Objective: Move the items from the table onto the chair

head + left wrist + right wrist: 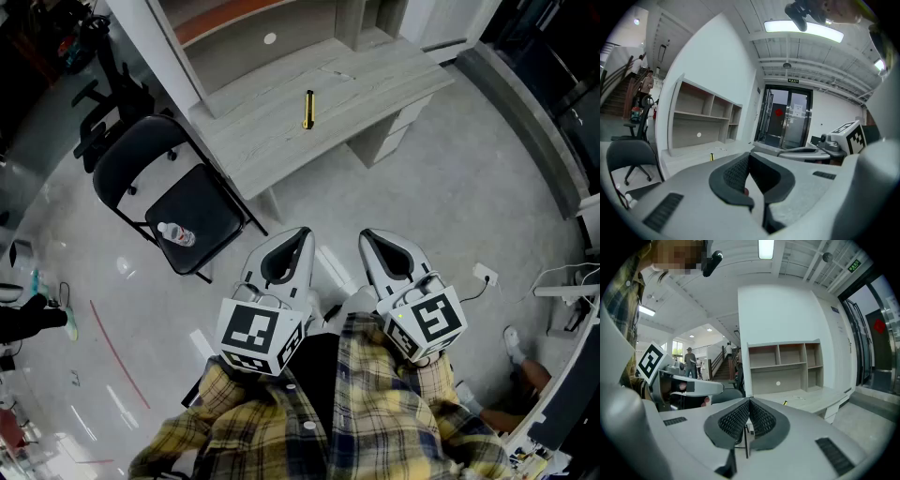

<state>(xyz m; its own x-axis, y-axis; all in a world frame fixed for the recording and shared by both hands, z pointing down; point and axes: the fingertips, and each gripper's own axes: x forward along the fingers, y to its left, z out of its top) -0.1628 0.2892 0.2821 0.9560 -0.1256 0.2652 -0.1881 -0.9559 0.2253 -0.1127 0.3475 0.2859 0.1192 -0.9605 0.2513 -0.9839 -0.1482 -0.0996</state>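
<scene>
On the bench [262, 131], a small yellow-and-black item [308, 110] lay, while a bottle [176, 234] rested on the chair [211, 202] left of the bench. The left hand-held gripper [302, 232] and right hand-held gripper [367, 235] hung closed, empty, short of the bench.

You've got one slim yellow item [308, 109] on the table [375, 80], dark at the end nearer you. It lies flat and alone near the middle of the pale wood-grain top, its long side pointing toward the shelves. From either claw's view it is only a small yellow speck [712, 157] [785, 403]. Your small clear bottle [176, 234] lies on its side on the black seat of the folding chair [214, 199], close to the seat's left edge. The chair stands just left of the table
</scene>
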